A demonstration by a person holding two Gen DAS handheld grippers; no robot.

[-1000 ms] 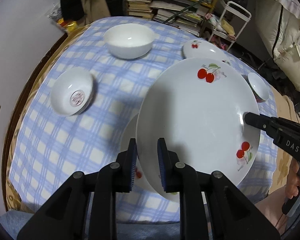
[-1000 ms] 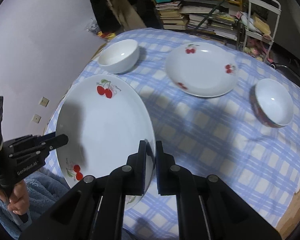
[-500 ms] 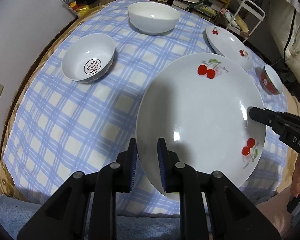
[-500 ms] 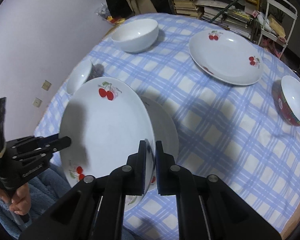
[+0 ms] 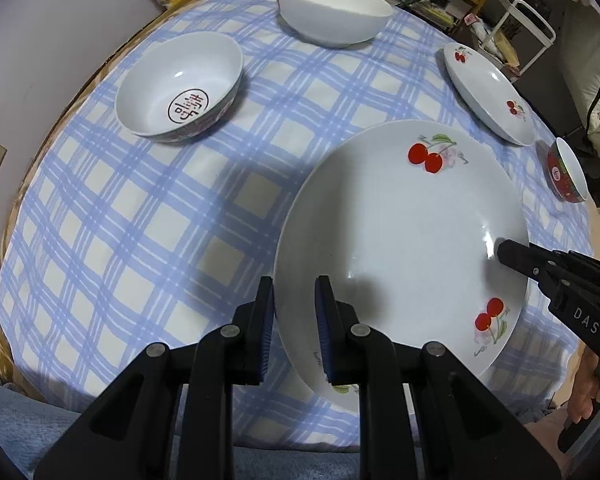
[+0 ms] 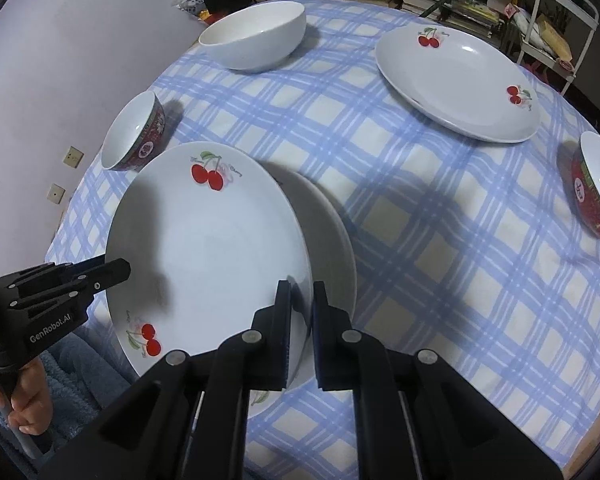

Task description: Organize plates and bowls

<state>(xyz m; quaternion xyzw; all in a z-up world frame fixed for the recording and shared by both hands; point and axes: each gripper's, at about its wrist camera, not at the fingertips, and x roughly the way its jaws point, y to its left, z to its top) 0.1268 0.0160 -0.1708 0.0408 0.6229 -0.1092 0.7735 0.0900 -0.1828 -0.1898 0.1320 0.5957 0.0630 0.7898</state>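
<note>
Lowered since a second ago, the cherry plate now hangs just above a second plate near the worktop's front edge. Left gripper and right gripper fingers each clench its rim.

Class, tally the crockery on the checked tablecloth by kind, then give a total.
Cherry plates: 3, held, beneath it, far.
Plain white bowl: 1.
Red-patterned bowls: 2.
Total: 6.
</note>
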